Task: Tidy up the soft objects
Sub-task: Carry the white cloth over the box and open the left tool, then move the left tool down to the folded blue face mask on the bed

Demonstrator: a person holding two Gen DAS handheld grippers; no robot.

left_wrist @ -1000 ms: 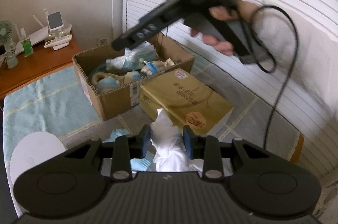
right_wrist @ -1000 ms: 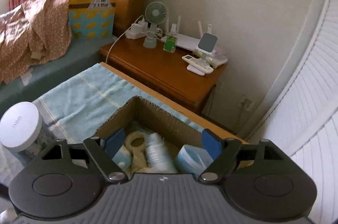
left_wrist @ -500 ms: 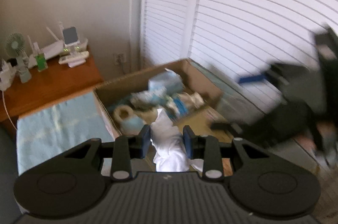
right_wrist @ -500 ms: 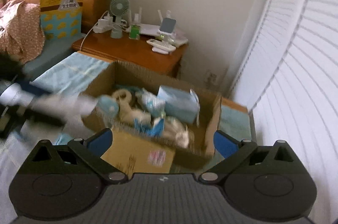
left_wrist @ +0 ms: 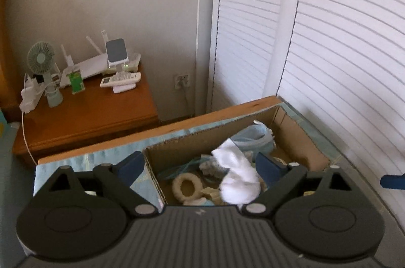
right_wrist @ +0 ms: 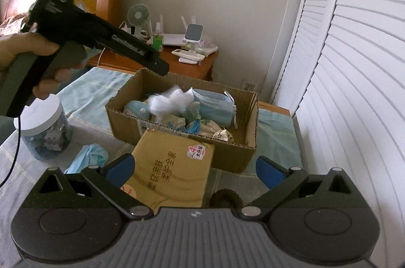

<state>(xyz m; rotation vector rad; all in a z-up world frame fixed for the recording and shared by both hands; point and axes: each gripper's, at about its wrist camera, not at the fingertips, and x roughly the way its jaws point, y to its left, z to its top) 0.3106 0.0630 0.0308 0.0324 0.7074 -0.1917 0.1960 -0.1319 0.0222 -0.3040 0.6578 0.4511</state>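
Observation:
A cardboard box (right_wrist: 249, 131) holds several soft items: blue face masks (right_wrist: 215, 105), a cream ring (left_wrist: 187, 186) and small pouches. A white cloth (left_wrist: 238, 182) is in the air over the box (left_wrist: 298, 139), free of my left gripper (left_wrist: 200, 166), which is open above the box. In the right wrist view the white cloth (right_wrist: 172, 101) blurs just above the contents. My right gripper (right_wrist: 196, 170) is open and empty, near a yellow tissue pack (right_wrist: 174, 166). A loose blue mask (right_wrist: 87, 158) lies on the cover.
A jar with a white lid (right_wrist: 45, 126) stands at the left. A wooden nightstand (left_wrist: 86, 113) with a fan, router and remotes is behind the box. White louvred doors (right_wrist: 354, 65) fill the right side. A black hairy item (right_wrist: 225, 197) lies by my right gripper.
My left gripper moved over the box, opened and let go of the white cloth, which drops toward the box. My right gripper drew back and to the right.

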